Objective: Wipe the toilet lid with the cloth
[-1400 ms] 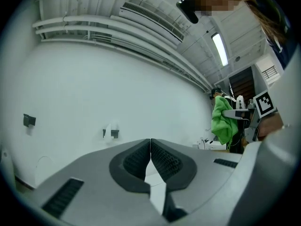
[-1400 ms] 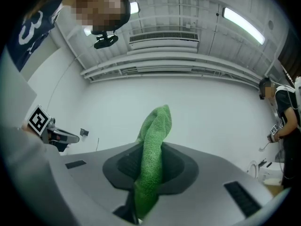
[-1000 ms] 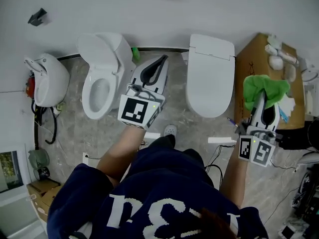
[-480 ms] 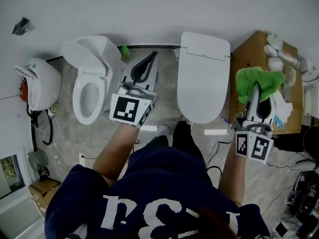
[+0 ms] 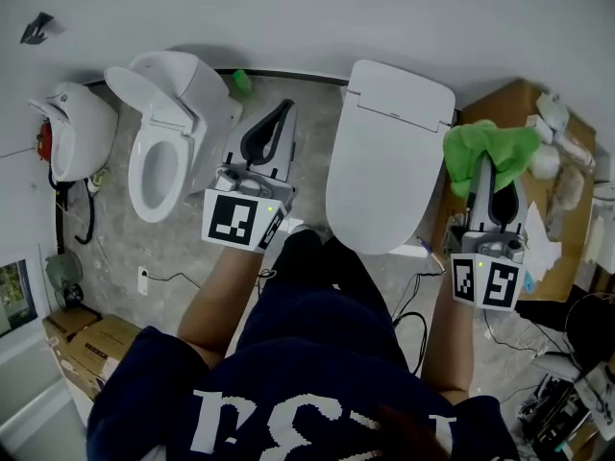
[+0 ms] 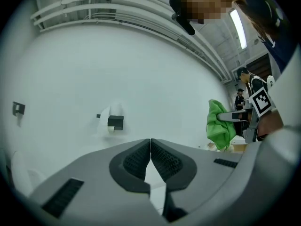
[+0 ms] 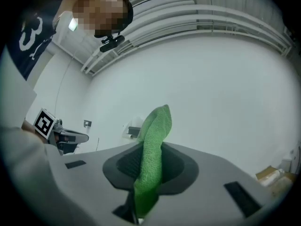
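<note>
Test room or workshop: a closed toilet (image 5: 389, 161), an open toilet (image 5: 159, 166) and a third white fixture (image 5: 72, 142) line one white wall (image 5: 307, 17), with a cardboard box (image 5: 82, 344) and cables (image 5: 85, 221) on the floor (image 5: 125, 253).

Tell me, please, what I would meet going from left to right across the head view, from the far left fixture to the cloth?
small white fixture → open toilet → left gripper → closed toilet lid → green cloth, held in the right gripper

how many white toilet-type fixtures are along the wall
3: a closed-lid toilet in the middle, an open-lid toilet left of it, and a smaller wall fixture at far left. None looks hidden.
</note>
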`<state>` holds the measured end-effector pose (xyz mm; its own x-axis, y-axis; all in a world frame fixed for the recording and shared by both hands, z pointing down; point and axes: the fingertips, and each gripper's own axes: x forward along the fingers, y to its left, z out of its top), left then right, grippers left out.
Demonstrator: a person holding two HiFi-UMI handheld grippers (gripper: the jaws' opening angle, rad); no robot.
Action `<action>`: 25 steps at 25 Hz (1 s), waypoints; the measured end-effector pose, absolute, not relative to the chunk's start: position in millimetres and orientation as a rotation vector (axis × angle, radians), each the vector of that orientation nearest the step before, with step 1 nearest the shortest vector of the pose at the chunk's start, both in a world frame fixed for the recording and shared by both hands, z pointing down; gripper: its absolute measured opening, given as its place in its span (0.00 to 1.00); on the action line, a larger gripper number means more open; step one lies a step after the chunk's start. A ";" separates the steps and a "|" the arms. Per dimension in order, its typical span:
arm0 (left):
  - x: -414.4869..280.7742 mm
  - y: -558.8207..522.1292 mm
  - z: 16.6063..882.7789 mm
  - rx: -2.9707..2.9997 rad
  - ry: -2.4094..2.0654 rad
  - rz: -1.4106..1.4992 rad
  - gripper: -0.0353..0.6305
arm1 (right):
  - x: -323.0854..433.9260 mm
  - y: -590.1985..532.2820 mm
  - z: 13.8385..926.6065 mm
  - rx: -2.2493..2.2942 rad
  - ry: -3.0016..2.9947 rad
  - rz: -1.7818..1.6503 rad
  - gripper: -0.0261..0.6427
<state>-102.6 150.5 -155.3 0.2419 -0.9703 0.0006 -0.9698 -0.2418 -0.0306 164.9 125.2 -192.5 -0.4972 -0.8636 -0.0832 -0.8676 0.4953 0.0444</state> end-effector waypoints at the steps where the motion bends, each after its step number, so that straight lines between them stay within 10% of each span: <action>1: -102.1 142.2 -148.3 -2.460 1.931 -0.038 0.09 | 164.0 115.4 -184.7 -1.545 2.684 0.107 0.17; 25: -168.4 -79.2 82.3 -2.632 1.973 -0.042 0.08 | -6.9 -96.8 146.3 -1.268 3.125 -0.656 0.17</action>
